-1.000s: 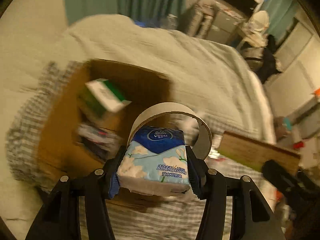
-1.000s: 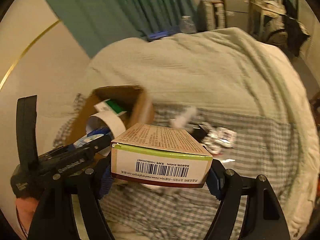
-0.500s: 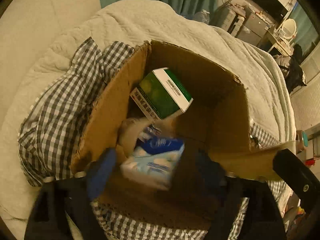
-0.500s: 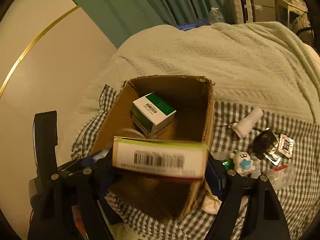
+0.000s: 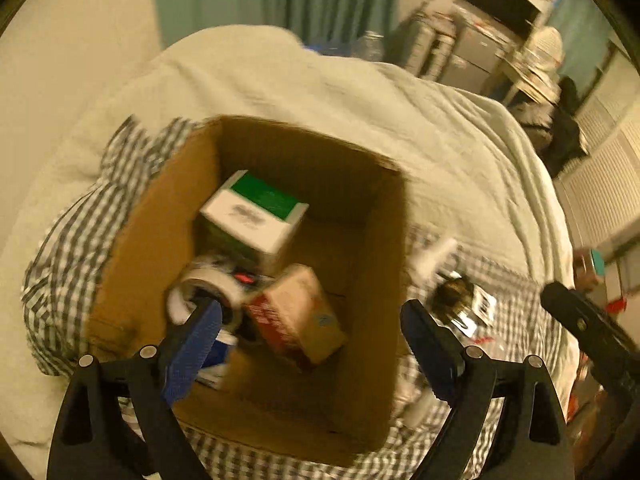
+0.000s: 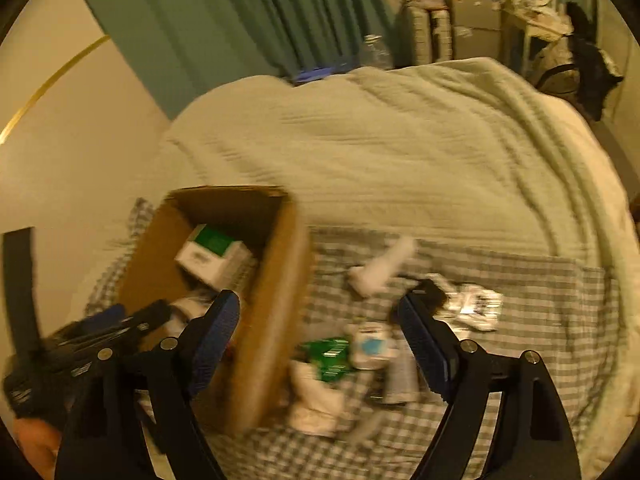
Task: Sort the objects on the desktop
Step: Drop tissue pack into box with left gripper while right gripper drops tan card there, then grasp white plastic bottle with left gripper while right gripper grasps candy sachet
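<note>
An open cardboard box (image 5: 384, 264) (image 6: 276, 288) stands on a checked cloth. Inside lie a green-and-white carton (image 5: 252, 212) (image 6: 212, 252), a tape roll (image 5: 204, 288), a brown box with a red side (image 5: 296, 312) and a blue tissue pack (image 5: 218, 354), partly hidden by my finger. My left gripper (image 5: 312, 340) is open and empty above the box. My right gripper (image 6: 316, 328) is open and empty over the box's right wall. Right of the box on the cloth lie a white bottle (image 6: 384, 268), a green packet (image 6: 328, 356), a small white figure (image 6: 370, 350) and foil packets (image 6: 472, 312).
The checked cloth (image 6: 520, 360) lies on a pale quilted bed (image 6: 400, 152). A green curtain (image 6: 240, 20) and cluttered furniture (image 6: 480, 12) stand beyond the bed. The right gripper's handle (image 5: 592, 328) shows at the left wrist view's right edge.
Both grippers have opened. The tissue pack and the brown barcode box have dropped into the cardboard box. The right gripper has swung right, toward the loose items on the cloth.
</note>
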The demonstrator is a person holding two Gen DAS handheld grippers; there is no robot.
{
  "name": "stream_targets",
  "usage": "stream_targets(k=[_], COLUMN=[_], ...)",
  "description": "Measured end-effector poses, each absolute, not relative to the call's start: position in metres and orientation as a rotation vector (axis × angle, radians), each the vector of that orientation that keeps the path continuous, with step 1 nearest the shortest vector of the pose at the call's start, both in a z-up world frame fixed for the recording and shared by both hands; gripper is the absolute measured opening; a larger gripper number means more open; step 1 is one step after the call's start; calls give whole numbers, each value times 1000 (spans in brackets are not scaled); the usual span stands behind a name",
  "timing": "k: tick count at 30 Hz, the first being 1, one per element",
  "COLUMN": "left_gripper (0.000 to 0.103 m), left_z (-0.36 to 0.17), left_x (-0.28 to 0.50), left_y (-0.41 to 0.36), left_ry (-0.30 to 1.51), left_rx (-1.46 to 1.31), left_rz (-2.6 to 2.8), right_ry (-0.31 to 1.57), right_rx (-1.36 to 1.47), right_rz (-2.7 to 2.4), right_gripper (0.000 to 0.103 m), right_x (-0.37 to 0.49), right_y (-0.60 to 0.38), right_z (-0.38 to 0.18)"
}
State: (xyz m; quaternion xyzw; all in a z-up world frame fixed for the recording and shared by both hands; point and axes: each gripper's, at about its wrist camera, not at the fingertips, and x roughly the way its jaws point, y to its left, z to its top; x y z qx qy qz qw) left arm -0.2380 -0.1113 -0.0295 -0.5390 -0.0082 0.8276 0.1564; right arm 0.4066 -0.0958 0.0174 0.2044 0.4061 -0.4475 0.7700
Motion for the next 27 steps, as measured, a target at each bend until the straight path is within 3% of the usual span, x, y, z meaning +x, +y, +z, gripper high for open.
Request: stream_targets(k=[8,18,27], left_gripper=[93,93,95], left_z=[-33,-98,-124], left_x=[-190,-184,-212], left_y=[-19,25,81], left_ry=[68,29,413], left_rx=[-1479,-1629,-1374], left_rz=[2305,2358,2394], right_ry=[888,869,926], right_rx=[420,544,566], right_rz=[-1103,-1189,-1162], right_gripper=[82,82,82], right_x=[320,216,198], right_y=[-98,-110,-146], right_z=[38,34,0])
